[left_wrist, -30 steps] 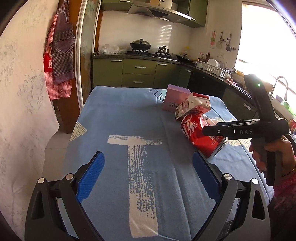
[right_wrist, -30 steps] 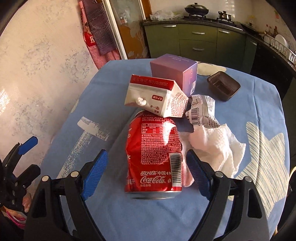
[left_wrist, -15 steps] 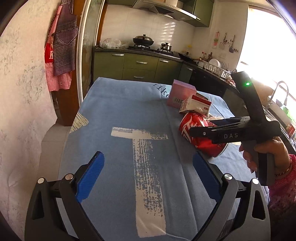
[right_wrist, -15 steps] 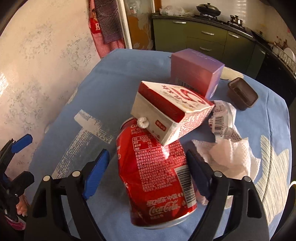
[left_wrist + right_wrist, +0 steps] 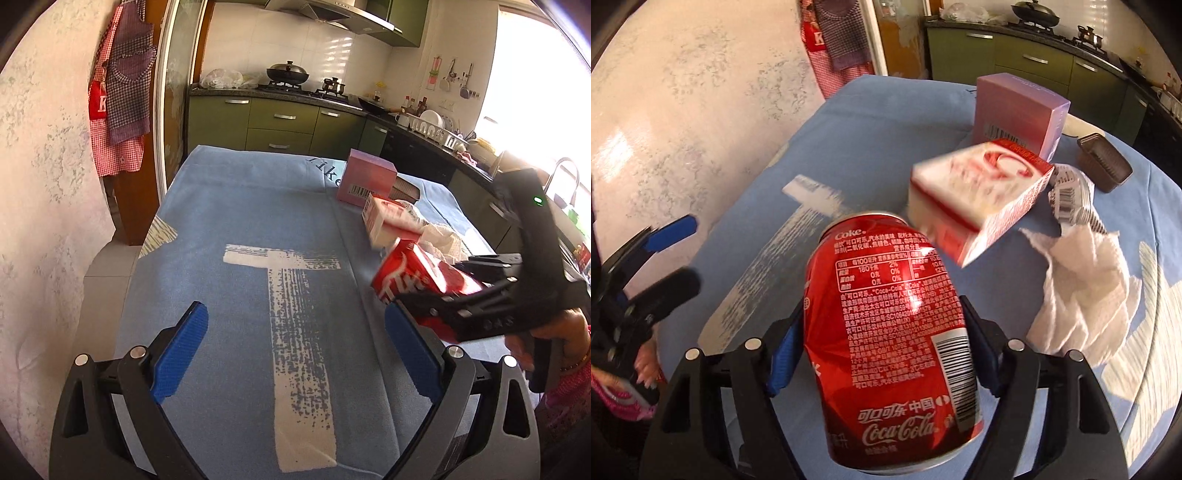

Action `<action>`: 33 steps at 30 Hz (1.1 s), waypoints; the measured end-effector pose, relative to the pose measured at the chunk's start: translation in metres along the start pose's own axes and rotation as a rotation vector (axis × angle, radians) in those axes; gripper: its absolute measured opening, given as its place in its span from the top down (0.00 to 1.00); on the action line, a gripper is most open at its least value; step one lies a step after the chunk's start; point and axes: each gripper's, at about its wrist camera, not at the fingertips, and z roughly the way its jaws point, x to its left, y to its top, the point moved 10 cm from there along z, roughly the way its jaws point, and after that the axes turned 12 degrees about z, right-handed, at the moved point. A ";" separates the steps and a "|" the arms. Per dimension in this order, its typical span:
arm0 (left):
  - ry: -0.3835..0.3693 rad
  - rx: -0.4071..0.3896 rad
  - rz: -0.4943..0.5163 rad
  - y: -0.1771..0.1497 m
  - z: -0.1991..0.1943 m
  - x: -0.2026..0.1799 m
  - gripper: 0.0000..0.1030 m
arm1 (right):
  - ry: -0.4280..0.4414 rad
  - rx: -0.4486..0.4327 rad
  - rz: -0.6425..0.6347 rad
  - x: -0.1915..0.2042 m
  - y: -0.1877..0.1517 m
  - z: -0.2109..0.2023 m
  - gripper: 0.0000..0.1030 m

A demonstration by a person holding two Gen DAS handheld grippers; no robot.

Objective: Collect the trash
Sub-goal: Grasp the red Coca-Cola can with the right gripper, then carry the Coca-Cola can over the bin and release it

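A dented red cola can (image 5: 886, 332) sits between the blue pads of my right gripper (image 5: 881, 310). Its jaws are closing, and both pads touch the can's sides. In the left wrist view the can (image 5: 417, 273) is tilted, with one end raised off the blue tablecloth (image 5: 258, 221) in the right gripper (image 5: 443, 306). Just beyond the can lies a red-and-white carton (image 5: 979, 195), blurred. My left gripper (image 5: 295, 314) hovers open over bare cloth to the can's left, with nothing between its fingers.
A pink box (image 5: 1015, 103) stands behind the carton. A crumpled white tissue (image 5: 1082, 288), a barcoded wrapper (image 5: 1067, 195) and a small brown tray (image 5: 1104, 162) lie to the right. A wall runs along the table's left side, and kitchen cabinets stand behind.
My right gripper moved in around the can and its jaws narrowed onto it. The can tipped up, and the carton that leaned on it shifted away. The left gripper stayed put.
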 end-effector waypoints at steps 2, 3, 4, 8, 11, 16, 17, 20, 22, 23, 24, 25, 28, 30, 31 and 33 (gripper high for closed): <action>0.005 0.006 0.007 0.000 0.001 -0.002 0.08 | 0.019 -0.003 -0.002 0.002 -0.008 -0.008 0.30; 0.005 0.007 0.011 0.000 0.002 -0.002 0.08 | 0.026 -0.005 0.002 0.002 -0.012 -0.011 0.30; 0.005 0.008 0.015 0.000 0.002 -0.003 0.08 | 0.031 -0.007 0.005 0.002 -0.015 -0.016 0.30; 0.004 0.009 0.030 0.003 0.002 -0.010 0.08 | 0.040 -0.045 0.047 -0.012 -0.022 -0.040 0.30; 0.001 0.015 0.044 0.004 0.003 -0.017 0.08 | 0.020 -0.090 0.083 -0.029 -0.025 -0.063 0.30; 0.001 0.025 0.065 0.004 0.004 -0.028 0.08 | -0.095 -0.205 0.223 -0.106 -0.024 -0.119 0.30; 0.000 0.025 0.067 0.005 0.004 -0.031 0.08 | -0.130 -0.231 0.263 -0.127 -0.026 -0.131 0.30; -0.004 0.028 0.078 0.007 0.006 -0.039 0.08 | -0.248 -0.293 0.402 -0.199 -0.038 -0.168 0.30; -0.004 0.033 0.086 0.010 0.010 -0.045 0.08 | -0.344 -0.329 0.497 -0.251 -0.050 -0.191 0.30; -0.006 0.036 0.090 0.012 0.012 -0.049 0.08 | -0.383 -0.338 0.539 -0.274 -0.056 -0.199 0.30; -0.011 0.037 0.092 0.013 0.013 -0.053 0.08 | -0.417 -0.342 0.577 -0.297 -0.064 -0.206 0.30; -0.016 0.039 0.095 0.015 0.015 -0.057 0.08 | -0.444 -0.342 0.607 -0.316 -0.071 -0.211 0.30; -0.020 0.049 0.106 0.019 0.021 -0.071 0.08 | -0.517 -0.338 0.682 -0.370 -0.090 -0.217 0.30; -0.026 0.058 0.115 0.021 0.025 -0.080 0.08 | -0.544 -0.329 0.719 -0.397 -0.100 -0.217 0.30; -0.030 0.064 0.122 0.021 0.028 -0.086 0.08 | -0.570 -0.325 0.733 -0.411 -0.105 -0.219 0.30; -0.032 0.074 0.139 0.022 0.032 -0.095 0.08 | -0.614 -0.323 0.767 -0.434 -0.115 -0.221 0.30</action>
